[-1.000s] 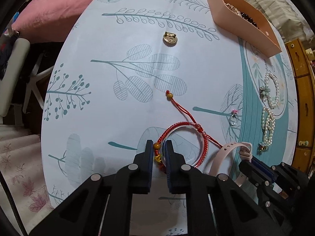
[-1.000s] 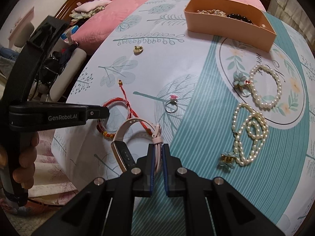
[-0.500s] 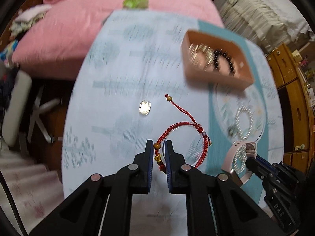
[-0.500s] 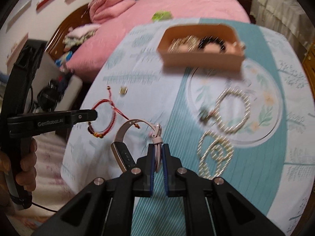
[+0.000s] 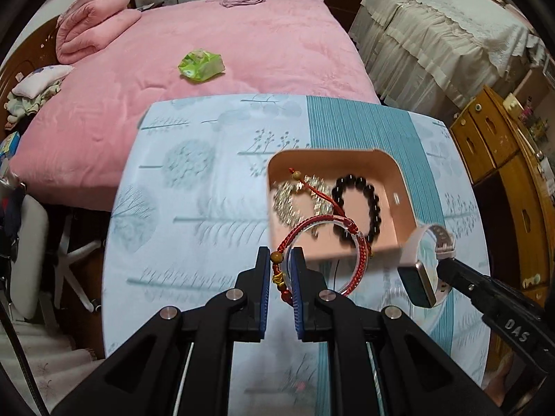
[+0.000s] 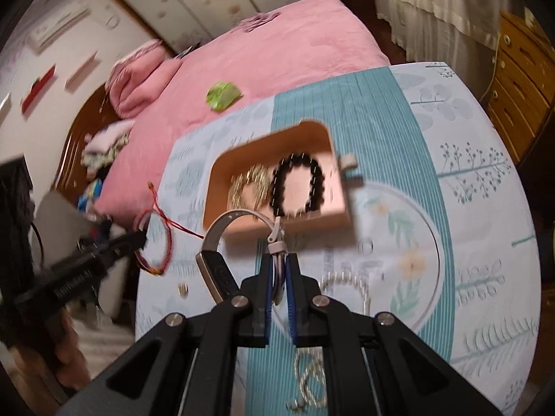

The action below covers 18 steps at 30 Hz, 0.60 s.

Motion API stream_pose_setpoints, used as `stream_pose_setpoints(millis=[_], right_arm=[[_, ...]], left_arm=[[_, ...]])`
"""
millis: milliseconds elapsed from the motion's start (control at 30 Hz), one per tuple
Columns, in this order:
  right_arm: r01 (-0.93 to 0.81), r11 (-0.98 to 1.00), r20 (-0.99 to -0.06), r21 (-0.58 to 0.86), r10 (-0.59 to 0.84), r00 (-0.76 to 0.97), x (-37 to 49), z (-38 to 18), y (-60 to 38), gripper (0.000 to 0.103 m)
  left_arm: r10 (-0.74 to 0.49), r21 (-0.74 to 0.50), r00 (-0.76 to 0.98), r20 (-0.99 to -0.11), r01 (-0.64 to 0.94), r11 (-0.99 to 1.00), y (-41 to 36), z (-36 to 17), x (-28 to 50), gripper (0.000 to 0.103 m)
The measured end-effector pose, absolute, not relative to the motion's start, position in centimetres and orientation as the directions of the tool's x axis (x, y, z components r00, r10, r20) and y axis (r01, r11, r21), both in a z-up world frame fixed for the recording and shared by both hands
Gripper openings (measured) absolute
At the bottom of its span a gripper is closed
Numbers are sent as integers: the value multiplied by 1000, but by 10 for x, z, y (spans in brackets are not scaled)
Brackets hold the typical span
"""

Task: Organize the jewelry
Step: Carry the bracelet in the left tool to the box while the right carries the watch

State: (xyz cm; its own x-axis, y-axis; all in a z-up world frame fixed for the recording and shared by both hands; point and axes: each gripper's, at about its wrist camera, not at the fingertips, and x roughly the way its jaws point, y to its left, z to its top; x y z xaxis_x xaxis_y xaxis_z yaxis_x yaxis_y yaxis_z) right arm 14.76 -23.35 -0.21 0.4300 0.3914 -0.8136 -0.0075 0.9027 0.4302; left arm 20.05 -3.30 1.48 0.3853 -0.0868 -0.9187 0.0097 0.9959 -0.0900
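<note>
Above the patterned tablecloth [image 5: 194, 208], we hold both grippers near the pink tray [image 5: 399, 180]. Our left gripper [image 5: 281, 270] is clenched on the red cord bracelet [image 5: 322, 239], which hangs clear of the table in front of the tray's near wall. Our right gripper [image 6: 277, 277] is clenched on the strap of the pink watch [image 6: 222, 242], likewise held in the air. We see a black bead bracelet [image 5: 357, 208] and a silver chain [image 5: 291, 201] lying inside the tray.

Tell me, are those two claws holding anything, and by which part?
Yes. The left gripper pinches the red cord bracelet at its beaded section; the right gripper clamps the pink watch by its strap near the buckle.
</note>
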Motion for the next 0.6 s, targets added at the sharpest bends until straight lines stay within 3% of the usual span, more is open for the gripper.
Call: stream_pose_setpoints(millis=[167, 600], right_arm=[[30, 889, -802, 457, 398, 445, 190, -6, -236, 7], [55, 932, -864, 358, 309, 397, 242, -45, -228, 7]], left_arm=[[-57, -58, 385, -921, 7, 998, -50, -7, 234, 9], [-26, -23, 336, -941, 15, 1000, -66, -54, 271, 9]])
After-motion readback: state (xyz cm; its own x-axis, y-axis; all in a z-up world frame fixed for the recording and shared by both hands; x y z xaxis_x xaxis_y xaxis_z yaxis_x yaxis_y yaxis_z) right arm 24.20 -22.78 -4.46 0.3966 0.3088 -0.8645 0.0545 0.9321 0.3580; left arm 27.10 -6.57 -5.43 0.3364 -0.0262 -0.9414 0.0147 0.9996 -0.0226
